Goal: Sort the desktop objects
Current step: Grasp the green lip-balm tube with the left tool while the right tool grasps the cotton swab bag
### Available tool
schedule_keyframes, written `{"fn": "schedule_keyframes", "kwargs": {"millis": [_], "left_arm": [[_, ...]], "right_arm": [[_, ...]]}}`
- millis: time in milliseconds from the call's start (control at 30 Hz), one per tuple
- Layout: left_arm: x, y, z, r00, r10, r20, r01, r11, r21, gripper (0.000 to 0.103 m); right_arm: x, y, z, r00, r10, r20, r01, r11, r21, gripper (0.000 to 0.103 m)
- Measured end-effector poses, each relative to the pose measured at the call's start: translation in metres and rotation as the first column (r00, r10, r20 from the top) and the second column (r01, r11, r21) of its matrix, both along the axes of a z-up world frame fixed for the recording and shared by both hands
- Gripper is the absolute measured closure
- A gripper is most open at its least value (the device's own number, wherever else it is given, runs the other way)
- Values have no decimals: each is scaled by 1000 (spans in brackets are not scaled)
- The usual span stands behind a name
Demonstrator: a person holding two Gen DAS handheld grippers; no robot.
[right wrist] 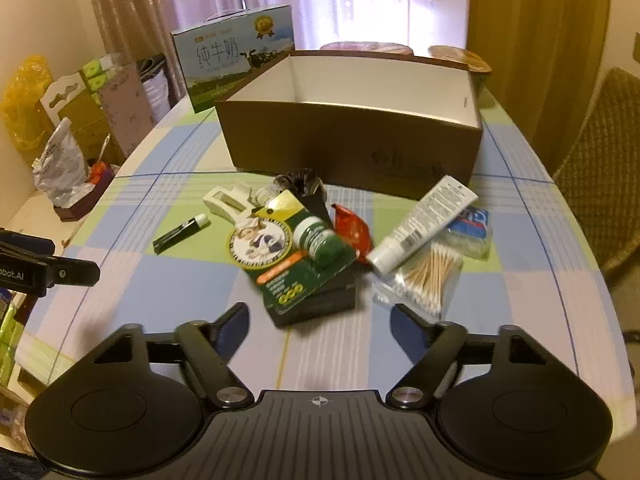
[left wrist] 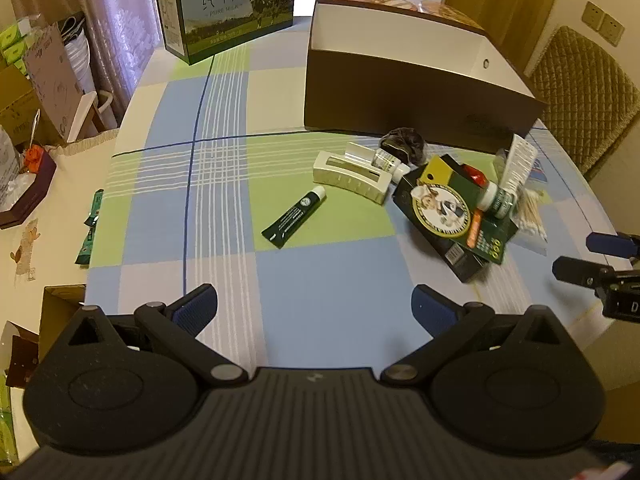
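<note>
Currently we see the brown box [right wrist: 352, 148] standing open-topped on the checked tablecloth [left wrist: 320, 280]. In front of the box lie the green card pack [right wrist: 296, 256], white tube [right wrist: 420, 224], cotton swabs [right wrist: 428, 276] and dark tube [left wrist: 294, 216]. Left gripper [left wrist: 316, 304] and right gripper [right wrist: 320, 320] hover near the pile, jaws spread wide, holding nothing.

My green card pack [right wrist: 288, 256] is smeared by motion, its small print unreadable. It covers most of the black box [right wrist: 332, 300] beneath. The brown box [right wrist: 352, 148] hides its own floor and the tins [right wrist: 366, 47] behind. My other tool [right wrist: 36, 268] is cut off at the edge.
</note>
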State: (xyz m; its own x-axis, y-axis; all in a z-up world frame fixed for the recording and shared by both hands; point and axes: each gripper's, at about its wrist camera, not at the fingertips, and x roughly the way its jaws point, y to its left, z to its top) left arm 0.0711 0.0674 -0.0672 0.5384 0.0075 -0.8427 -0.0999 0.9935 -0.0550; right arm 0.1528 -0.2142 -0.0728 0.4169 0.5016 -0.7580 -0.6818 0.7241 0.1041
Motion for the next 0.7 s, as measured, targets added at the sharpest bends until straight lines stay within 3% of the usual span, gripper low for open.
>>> {"fn": "schedule_keyframes", "kwargs": {"millis": [133,300,700], "left_arm": [[16,1,-8,1000,10,0,-10,1000,3,1],[36,1,-20,1000,13,-7,-13,1000,14,3],[84,4,-41,1000,2,-31,-1,999,49,8]], "right_arm": [[17,2,-7,1000,26,-11,-25,1000,7,42],[37,4,-15,999,34,-29,-35,999,-10,43],[92,-17,-42,986,-144,-81,139,988,-67,43]]}}
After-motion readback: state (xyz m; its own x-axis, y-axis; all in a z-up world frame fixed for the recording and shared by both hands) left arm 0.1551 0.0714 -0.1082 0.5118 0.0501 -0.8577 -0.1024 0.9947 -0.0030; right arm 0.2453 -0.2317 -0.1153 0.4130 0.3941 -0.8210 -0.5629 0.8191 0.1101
